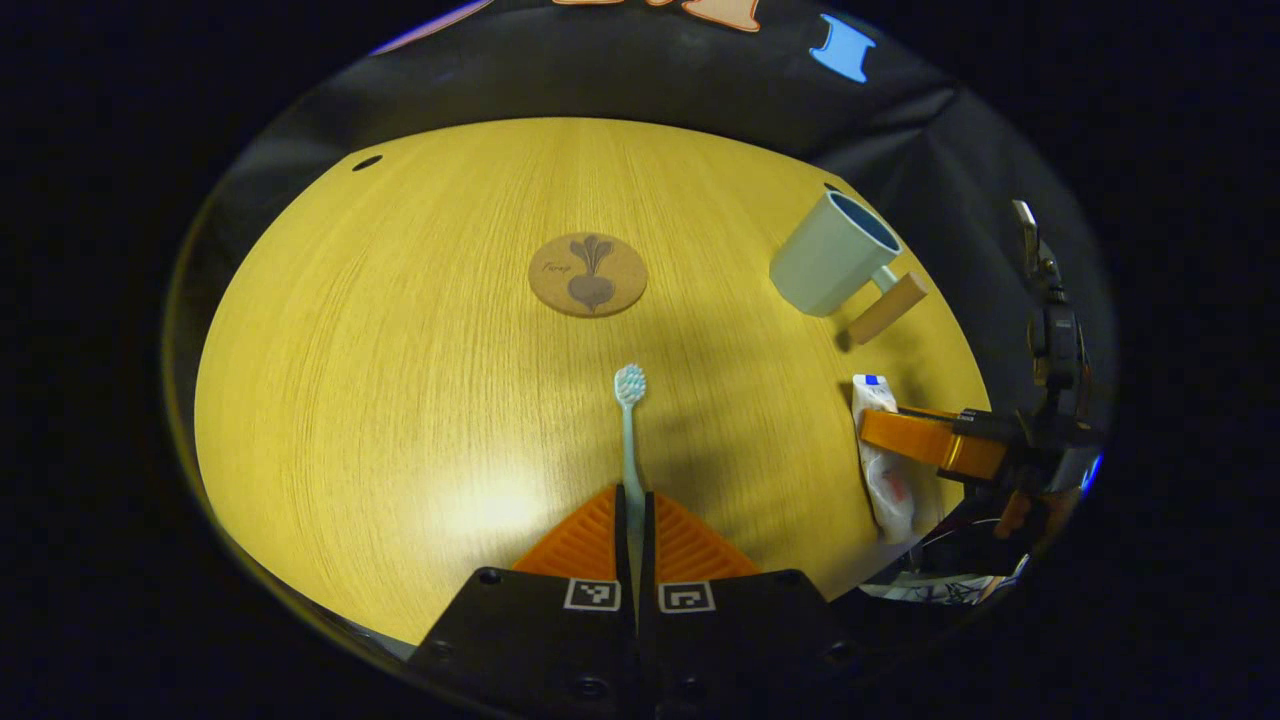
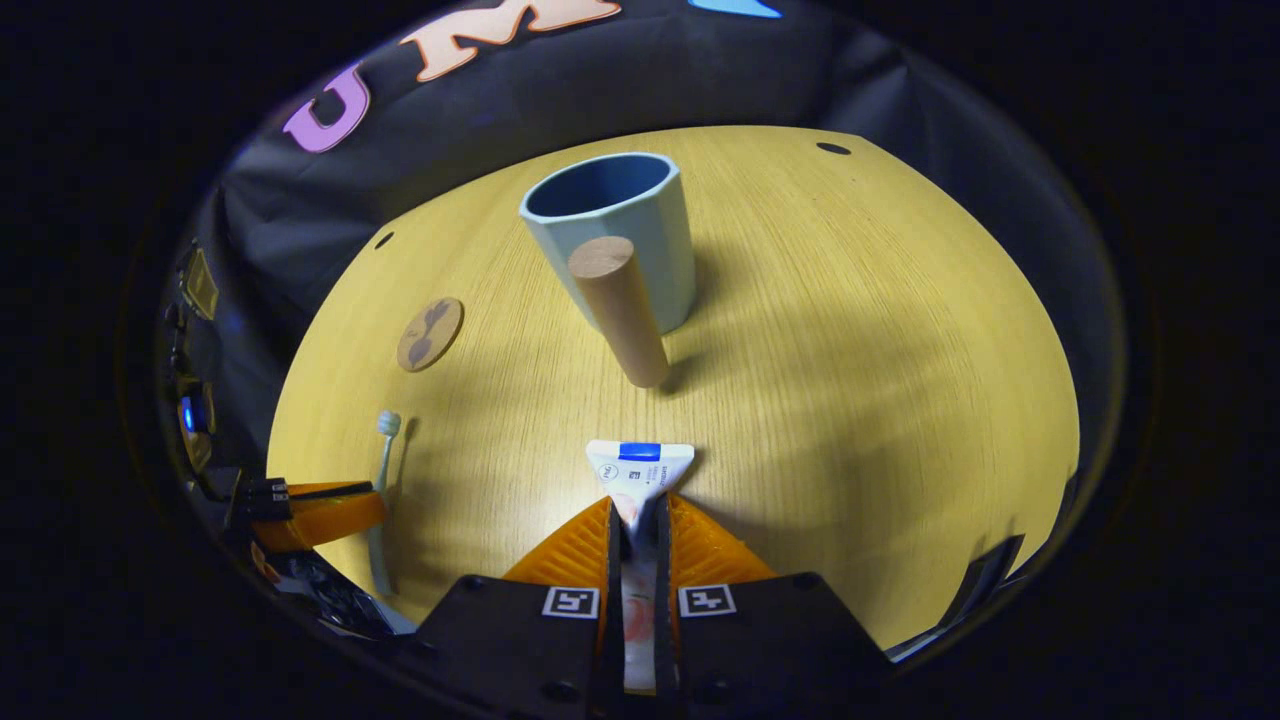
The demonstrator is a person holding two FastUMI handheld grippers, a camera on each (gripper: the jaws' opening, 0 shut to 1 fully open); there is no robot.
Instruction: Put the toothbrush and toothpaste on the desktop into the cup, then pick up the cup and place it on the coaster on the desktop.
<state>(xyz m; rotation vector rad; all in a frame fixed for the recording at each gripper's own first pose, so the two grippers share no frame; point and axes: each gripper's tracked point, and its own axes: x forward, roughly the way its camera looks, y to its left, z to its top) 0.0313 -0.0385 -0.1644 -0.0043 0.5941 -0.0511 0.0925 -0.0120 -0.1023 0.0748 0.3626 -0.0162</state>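
The toothbrush is pinched by its handle between the jaws of the left gripper, which are pressed together on it; its bristled head is pointed straight ahead of the jaws, low over the worktop. Whether the brush is lifted or lying flat cannot be told. The toothpaste is clamped between the jaws of the right gripper, both fingers being closed on the tube's body, with its flat crimped end projecting just ahead of the jaws over the worktop.

In the left gripper view, the round coaster is seen straight ahead of the jaws, beyond the brush head and apart from it. The cup stands upright ahead and to the right, its wooden handle on the near side. The toothpaste and the right gripper are seen at the far right.

In the right gripper view, the cup is found straight ahead of the jaws, its handle turned toward them and well apart from the tube's end. The coaster is seen ahead to the left, and the left gripper with the toothbrush is seen at the lower left.
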